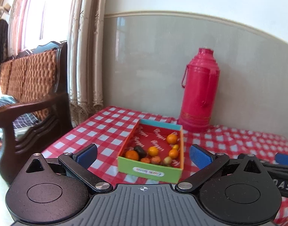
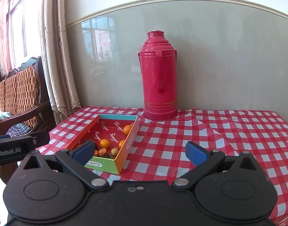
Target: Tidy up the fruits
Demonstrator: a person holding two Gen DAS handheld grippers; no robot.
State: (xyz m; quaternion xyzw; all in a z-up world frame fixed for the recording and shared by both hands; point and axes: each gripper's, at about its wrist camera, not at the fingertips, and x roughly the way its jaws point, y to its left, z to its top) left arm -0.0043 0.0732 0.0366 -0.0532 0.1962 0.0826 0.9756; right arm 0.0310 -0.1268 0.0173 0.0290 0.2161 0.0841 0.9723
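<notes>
An open cardboard box (image 1: 150, 171) with a red inside and a green front wall stands on the checked table. It holds several small fruits: oranges (image 1: 172, 139), a dark fruit (image 1: 140, 150), small yellow ones (image 1: 175, 147). My left gripper (image 1: 143, 155) is open and empty, its blue pads either side of the box's near end, above the table. The box also shows in the right wrist view (image 2: 125, 146), at the left. My right gripper (image 2: 140, 151) is open and empty, to the right of the box, above the cloth.
A tall pink thermos flask (image 1: 198, 92) stands at the back against the wall, also in the right wrist view (image 2: 160, 75). The red-and-white checked tablecloth (image 2: 219, 131) covers the table. A dark wooden chair (image 1: 31, 109) with a woven cushion stands left of the table, by curtains.
</notes>
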